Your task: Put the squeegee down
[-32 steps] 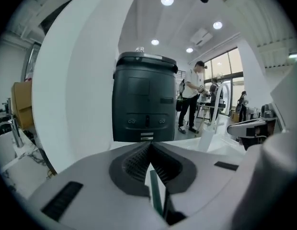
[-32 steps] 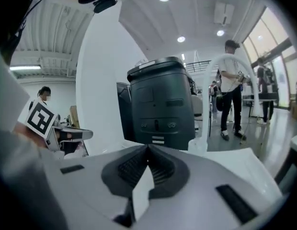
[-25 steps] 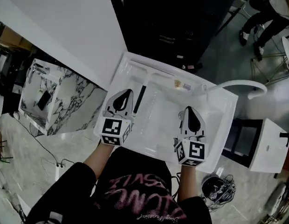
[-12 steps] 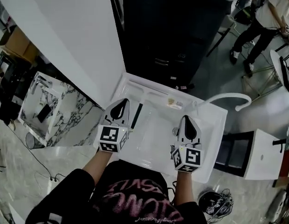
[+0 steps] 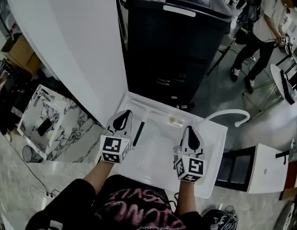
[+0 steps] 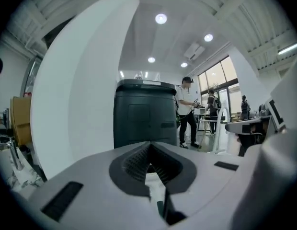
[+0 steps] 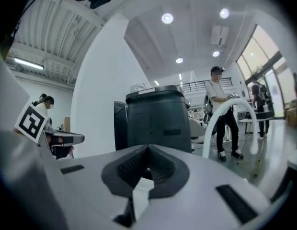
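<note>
The squeegee (image 5: 138, 132), with a black handle and a pale blade at its far end, lies flat in the white sink basin (image 5: 160, 150), left of the middle. My left gripper (image 5: 123, 116) hovers just left of the handle, shut and empty. Over the basin's right part my right gripper (image 5: 190, 129) is shut too, with nothing in it. In the left gripper view the left gripper (image 6: 149, 147) has its jaws together, and it points level at a dark bin (image 6: 144, 113). The right gripper (image 7: 147, 150) in its own view shows the same closed jaws.
A white curved faucet (image 5: 231, 112) rises at the basin's far right corner. A tall black bin (image 5: 179, 37) stands right behind the sink, and a white wall panel (image 5: 76, 47) runs along the left. A person (image 5: 261, 25) stands at the far right near tables.
The head view has lifted and now takes in more of the black bin. Both grippers stay shut over the basin, and the squeegee lies where it was.
</note>
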`<state>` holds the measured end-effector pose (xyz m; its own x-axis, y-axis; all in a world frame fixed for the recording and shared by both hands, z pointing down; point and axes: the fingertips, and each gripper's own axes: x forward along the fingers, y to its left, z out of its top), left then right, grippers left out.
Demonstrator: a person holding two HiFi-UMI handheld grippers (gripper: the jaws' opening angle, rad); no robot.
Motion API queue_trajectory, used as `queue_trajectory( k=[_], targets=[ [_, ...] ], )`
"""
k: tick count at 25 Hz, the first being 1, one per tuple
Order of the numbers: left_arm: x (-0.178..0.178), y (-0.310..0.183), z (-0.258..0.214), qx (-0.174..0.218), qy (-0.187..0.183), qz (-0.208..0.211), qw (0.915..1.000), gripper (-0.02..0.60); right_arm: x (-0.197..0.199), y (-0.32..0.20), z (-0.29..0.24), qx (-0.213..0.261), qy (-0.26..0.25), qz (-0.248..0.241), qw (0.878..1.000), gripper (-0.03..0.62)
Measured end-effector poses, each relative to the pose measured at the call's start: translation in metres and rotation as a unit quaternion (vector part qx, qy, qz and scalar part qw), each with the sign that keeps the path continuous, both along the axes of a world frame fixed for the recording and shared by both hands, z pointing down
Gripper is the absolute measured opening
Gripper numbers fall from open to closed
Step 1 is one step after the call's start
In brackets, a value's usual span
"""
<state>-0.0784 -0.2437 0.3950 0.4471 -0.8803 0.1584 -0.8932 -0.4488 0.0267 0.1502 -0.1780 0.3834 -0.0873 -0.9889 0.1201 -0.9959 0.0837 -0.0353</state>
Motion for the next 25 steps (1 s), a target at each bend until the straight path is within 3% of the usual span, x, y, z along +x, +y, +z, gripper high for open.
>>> queue_trajectory(
  k=[25],
  targets=[
    [-0.0066, -0.0037, -0.0040, 0.013, 0.013, 0.000, 0.9998, 0.011, -0.0019, -0.0035, -0.0024, 0.002, 0.013, 0.015, 1.000, 0.020]
  ],
)
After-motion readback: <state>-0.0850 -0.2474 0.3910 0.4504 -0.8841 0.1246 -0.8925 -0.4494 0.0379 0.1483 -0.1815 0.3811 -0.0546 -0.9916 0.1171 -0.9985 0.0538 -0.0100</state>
